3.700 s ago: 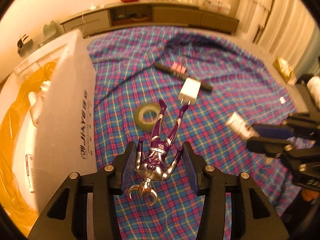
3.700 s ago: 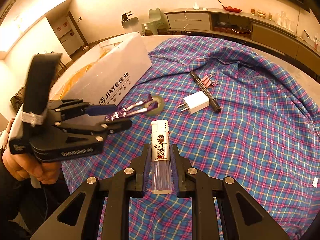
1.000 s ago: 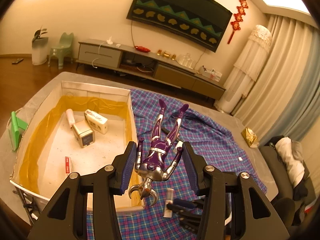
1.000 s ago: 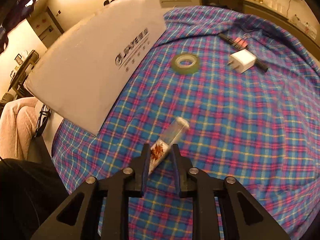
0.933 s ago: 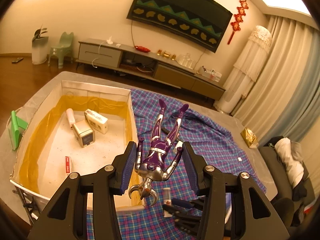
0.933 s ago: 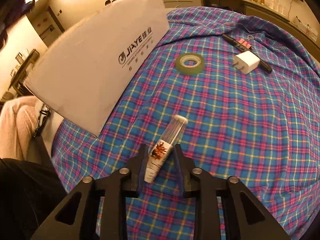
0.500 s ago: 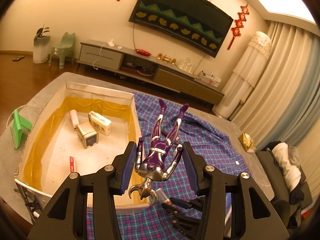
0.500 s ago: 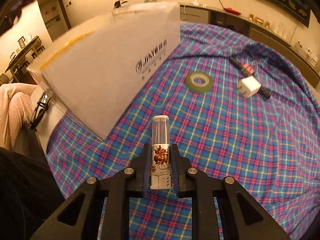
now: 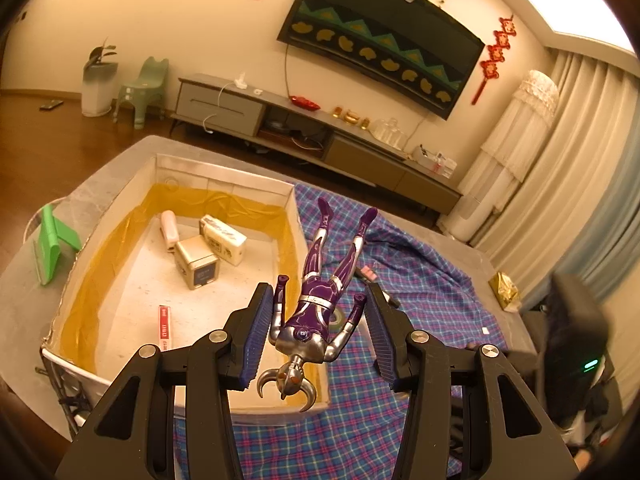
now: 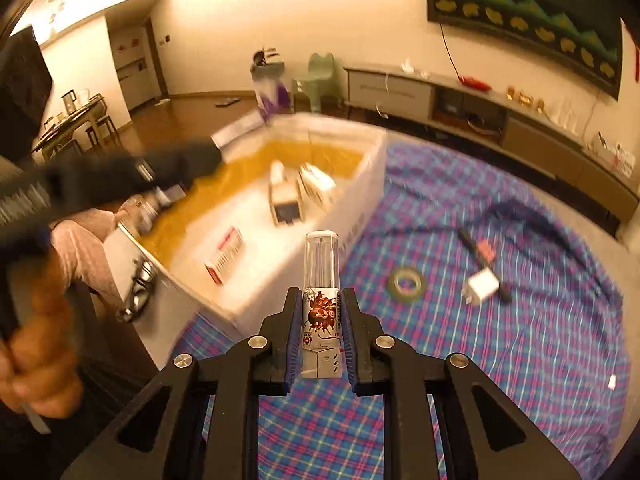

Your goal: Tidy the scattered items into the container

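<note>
- Left wrist view: the left claw (image 9: 318, 338) pinches a purple and silver toy figure (image 9: 320, 300) by its arms, head down, over the near right corner of the box (image 9: 224, 174). Let go here, it could strike the box wall and fall onto the checked cloth (image 9: 420, 280).
- The small packets in the box carry print too small to read.
- Right wrist view: the right claw (image 10: 320, 338), whose jaws have just been closing, is pressed on a clear lighter (image 10: 321, 300), upright above the cloth beside the box. Held low on the body, it may tip. Its picture label is unreadable.

cream walls (image 9: 180, 20), wood floor (image 9: 60, 140), grey sideboard (image 9: 224, 104), curtains (image 9: 580, 160)

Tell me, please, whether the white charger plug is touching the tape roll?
Apart: the right wrist view shows plaid cloth between the charger plug and the tape roll.
</note>
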Available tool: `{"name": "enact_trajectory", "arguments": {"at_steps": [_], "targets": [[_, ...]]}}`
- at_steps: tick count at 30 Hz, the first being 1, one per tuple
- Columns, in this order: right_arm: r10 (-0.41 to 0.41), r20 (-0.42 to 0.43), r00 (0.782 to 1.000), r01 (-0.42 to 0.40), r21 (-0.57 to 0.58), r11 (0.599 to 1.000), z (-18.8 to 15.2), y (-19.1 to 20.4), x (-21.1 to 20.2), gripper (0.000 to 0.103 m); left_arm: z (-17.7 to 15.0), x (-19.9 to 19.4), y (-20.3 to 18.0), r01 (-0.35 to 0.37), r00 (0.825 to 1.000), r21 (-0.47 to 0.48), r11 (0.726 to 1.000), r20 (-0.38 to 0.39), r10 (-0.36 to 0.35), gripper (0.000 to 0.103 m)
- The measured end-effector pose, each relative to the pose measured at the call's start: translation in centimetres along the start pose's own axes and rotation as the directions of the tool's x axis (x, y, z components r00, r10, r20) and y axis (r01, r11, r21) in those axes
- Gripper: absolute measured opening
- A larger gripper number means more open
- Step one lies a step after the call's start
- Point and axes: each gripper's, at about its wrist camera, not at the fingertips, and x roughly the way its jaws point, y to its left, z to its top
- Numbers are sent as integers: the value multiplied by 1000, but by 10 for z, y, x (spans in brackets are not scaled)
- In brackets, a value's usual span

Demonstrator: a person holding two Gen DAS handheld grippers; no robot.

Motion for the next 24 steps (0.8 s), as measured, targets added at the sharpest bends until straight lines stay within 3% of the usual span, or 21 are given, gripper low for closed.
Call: {"name": "enact_trajectory", "arguments": {"at_steps": [14,24], "targets": [[26,46,999,-22,-78,997,43,35,-11,21,3,4,23,-22,1000,-69,997,-4,22,49],[70,56,996,-63,-115,991,68,50,-2,20,7,8,62,-56,998,-217,974,-25,52,49]]}}
